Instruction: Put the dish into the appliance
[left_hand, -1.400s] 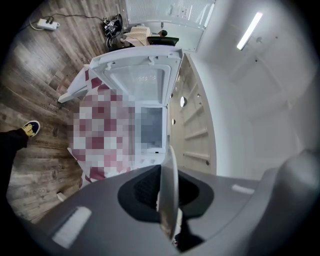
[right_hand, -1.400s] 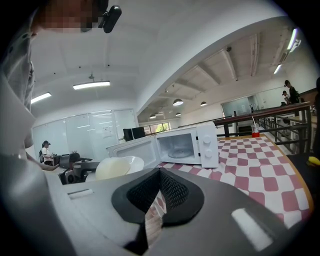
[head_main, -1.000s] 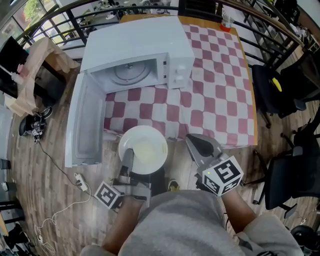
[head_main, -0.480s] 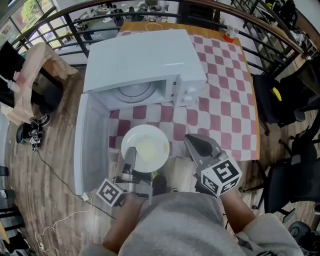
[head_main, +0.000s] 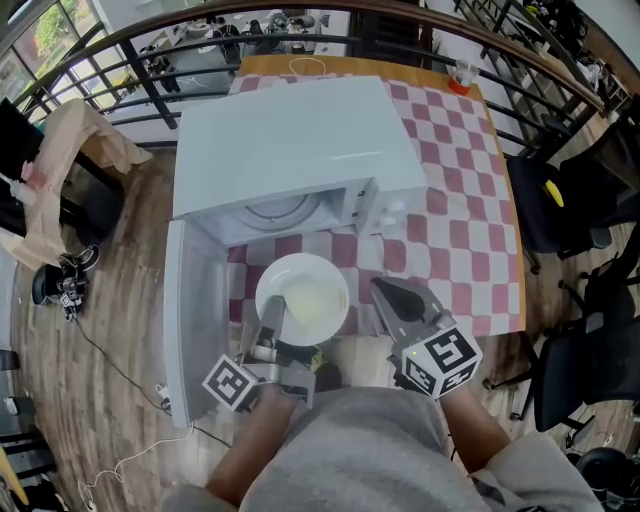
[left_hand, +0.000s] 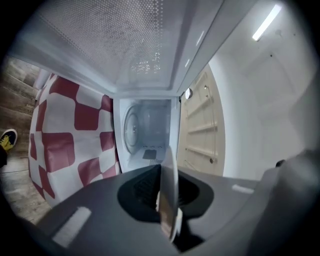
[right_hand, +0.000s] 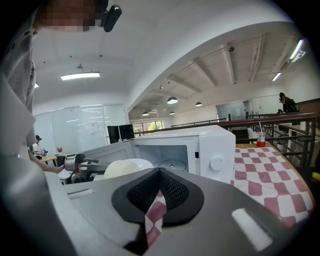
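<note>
A white dish (head_main: 302, 298) hangs level just in front of the open microwave (head_main: 300, 140), above the front edge of the checked tablecloth (head_main: 450, 200). My left gripper (head_main: 271, 326) is shut on the dish's near rim; in the left gripper view the rim (left_hand: 169, 200) shows edge-on between the jaws, which point at the cavity with its glass turntable (left_hand: 134, 132). The door (head_main: 195, 310) swings out to the left. My right gripper (head_main: 401, 297) is shut and empty, to the right of the dish. The right gripper view shows the dish (right_hand: 125, 167) and the microwave (right_hand: 210, 145).
A red cup (head_main: 460, 75) stands at the table's far right corner. Black chairs (head_main: 560, 200) sit to the right and a metal railing (head_main: 150, 50) runs behind. Brown paper (head_main: 70, 150) lies at the left, and a cable (head_main: 120, 350) trails over the wooden floor.
The dish in my left gripper has moved forward and a little right, closer to the microwave opening. My right gripper has come along beside it, still shut.
</note>
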